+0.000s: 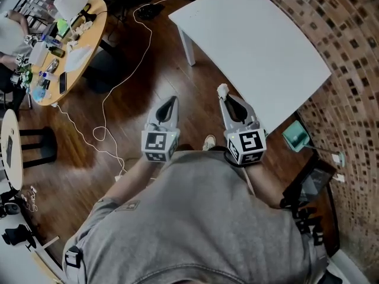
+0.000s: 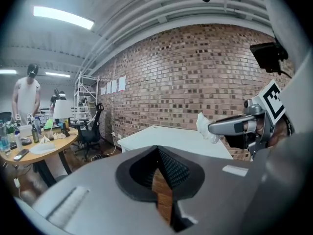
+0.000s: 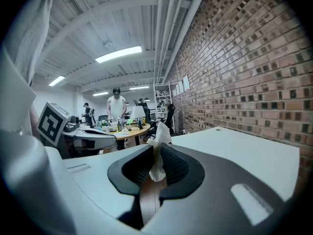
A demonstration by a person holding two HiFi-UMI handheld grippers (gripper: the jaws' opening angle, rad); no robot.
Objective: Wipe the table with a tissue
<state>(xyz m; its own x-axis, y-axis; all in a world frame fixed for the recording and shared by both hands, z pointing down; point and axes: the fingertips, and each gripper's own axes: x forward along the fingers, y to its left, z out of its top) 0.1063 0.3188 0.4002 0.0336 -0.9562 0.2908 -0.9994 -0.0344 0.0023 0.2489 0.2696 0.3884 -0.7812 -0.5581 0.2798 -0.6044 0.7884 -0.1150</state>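
Right gripper (image 1: 227, 102) has its jaws clamped on the tissue (image 3: 157, 153). Left gripper (image 1: 170, 104) has jaws together w/ nothing between, only floor seen through the slot.

Tissue isn't on the table yet. It's carried at the right gripper's tip, just by the near long edge of the white table (image 1: 254, 46); can't tell if it's level w/ the top. No contact seen, tabletop bare.

Handling (my read): tissue is v. light, soft and limp, no stiffness of its own, and prob. tears if dragged hard or snagged on an edge. Best grip is the bunched middle, as it's pinched now, w/ enough wad left past the jaw tips to meet the surface. Press lightly.

Orientation: crumpled into a narrow strip, long axis running along the jaw slot. Upper end pokes up and fwd beyond the tips, toward the table; lower end hangs down inside the jaws.
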